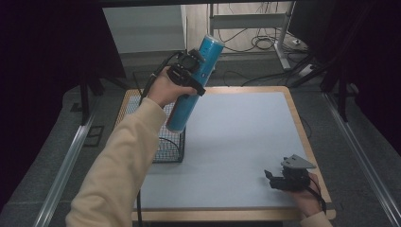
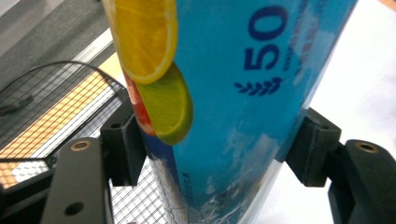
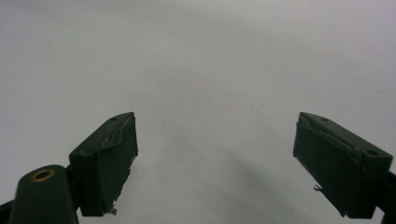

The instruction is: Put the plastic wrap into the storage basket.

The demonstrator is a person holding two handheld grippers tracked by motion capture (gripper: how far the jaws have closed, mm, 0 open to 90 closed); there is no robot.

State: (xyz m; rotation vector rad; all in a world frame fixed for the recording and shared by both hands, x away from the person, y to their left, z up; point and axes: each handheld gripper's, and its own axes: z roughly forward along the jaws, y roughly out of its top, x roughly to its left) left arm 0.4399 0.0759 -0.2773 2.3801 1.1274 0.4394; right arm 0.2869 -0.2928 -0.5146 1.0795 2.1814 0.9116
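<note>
Two grippers, we count. Left gripper [image 1: 189, 72] is clamped on the one blue tube [image 1: 196, 80], pinching it across its middle; in the left gripper view both black pads [image 2: 122, 144] press the tube's [image 2: 243, 107] sides, no gap. We see one tube only, tall and round, held tilted in the air, top end leaning away from the person, bottom end hanging above the wire basket [image 1: 170, 142]. Its print shows an orange slice [image 2: 144, 37], a lime slice [image 2: 168, 107], a strip of red fruit between them and the tube, and a "50" [image 2: 267, 44] in dark blue.

One wire basket, black mesh, sits at the table's left edge, directly under the tube's lower end; from the left gripper view we see its rim [image 2: 60, 70] and mesh beside the tube. We cannot tell whether the basket holds anything.

Right gripper [image 1: 276, 180] rests low, well apart from the basket, near the table's [image 1: 236, 142] front right corner, with one grey three-cornered plate [image 1: 297, 162] on top. Its jaws stand spread wide in the right gripper view [image 3: 217, 158], nothing between them, just bare grey tabletop [image 3: 210, 70] ahead.

One table, grey top with wood edging. One cream sleeve [image 1: 118, 165] runs from the bottom of the high view up to the left hand [image 1: 163, 90], near the basket's far side.
</note>
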